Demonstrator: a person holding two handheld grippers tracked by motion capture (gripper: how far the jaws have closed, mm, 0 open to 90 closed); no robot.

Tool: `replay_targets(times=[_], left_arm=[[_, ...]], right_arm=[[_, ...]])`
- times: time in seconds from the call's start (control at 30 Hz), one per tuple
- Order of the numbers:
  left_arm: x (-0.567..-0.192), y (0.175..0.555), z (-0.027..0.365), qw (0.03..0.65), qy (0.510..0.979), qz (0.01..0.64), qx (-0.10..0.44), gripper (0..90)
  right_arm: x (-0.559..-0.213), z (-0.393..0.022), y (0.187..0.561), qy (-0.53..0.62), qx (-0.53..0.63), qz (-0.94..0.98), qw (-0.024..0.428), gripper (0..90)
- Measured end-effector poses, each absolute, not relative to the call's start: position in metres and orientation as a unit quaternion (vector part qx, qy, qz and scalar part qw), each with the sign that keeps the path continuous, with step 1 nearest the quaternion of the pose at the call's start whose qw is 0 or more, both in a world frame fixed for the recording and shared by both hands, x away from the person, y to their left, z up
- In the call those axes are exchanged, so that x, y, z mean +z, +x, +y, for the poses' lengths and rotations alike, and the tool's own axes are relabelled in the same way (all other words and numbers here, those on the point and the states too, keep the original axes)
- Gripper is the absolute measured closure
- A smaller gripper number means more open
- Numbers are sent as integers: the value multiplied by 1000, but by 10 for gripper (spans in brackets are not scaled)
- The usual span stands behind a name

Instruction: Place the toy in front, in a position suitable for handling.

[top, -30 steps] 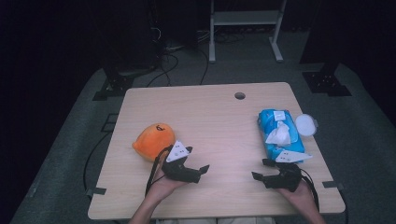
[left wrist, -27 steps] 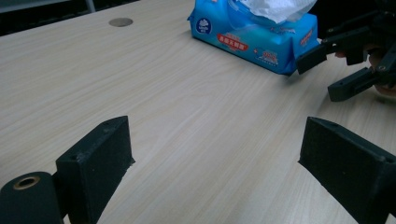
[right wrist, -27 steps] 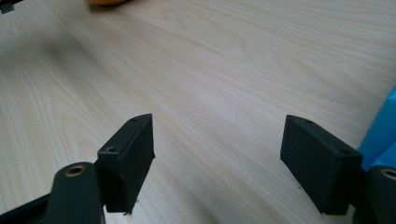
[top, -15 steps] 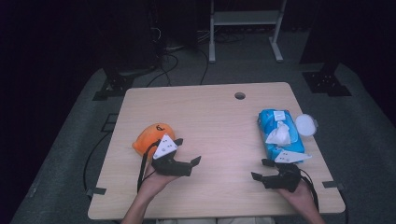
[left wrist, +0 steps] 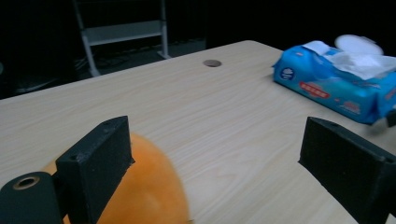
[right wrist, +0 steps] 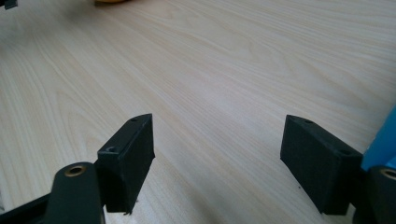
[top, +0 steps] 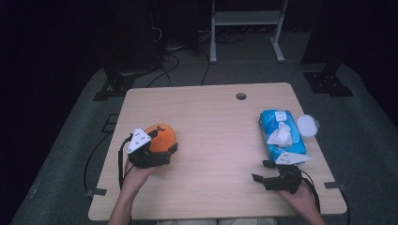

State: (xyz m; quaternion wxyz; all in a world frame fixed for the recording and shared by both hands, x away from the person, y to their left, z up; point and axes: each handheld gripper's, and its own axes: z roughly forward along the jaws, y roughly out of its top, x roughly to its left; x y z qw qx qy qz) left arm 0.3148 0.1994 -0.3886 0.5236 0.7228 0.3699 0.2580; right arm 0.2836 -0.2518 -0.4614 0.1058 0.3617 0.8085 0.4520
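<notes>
Hovering at the round orange soft object (top: 162,137) near the left edge of the pale wooden tabletop (top: 211,140), with the left gripper (top: 164,152) spread wide; one black jaw against the near-left flank of that orange object in the left gripper view (left wrist: 140,191), the other jaw well apart from it over bare wood. Seen from the high view as sitting just on the person's side of the orange object, grey three-cornered plate (top: 139,139) on top, the left hand (top: 136,176) behind it. Cannot tell whether the jaw truly touches the orange skin or only overlaps it in the view.

Resting far to the right of the orange object, near the front right corner of the tabletop: the right gripper (top: 263,171), held in the right hand (top: 300,194), jaws likewise wide apart with nothing between them but wood grain in the right gripper view (right wrist: 215,154). Lying beyond that gripper, also well to the right of the orange object: a blue plastic pack of wet wipes (top: 280,136) with a white tissue (top: 280,136) pulled up from its top and a round white lid (top: 307,125) just beside its far right edge. Set far behind the orange object, toward the back edge: a small round cable hole (top: 241,96).
</notes>
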Motion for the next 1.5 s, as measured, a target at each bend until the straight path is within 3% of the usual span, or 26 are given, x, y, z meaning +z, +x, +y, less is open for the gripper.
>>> replay_targets(times=[0.53,1.5], left_arm=[[-401,323,232,498,699,412,305,88],[-435,335,228,414,743,407,332,116]], right_arm=[[-462,-248,283,354,450,813,103,247],[-462,-246,282,351,446,817,102,247]])
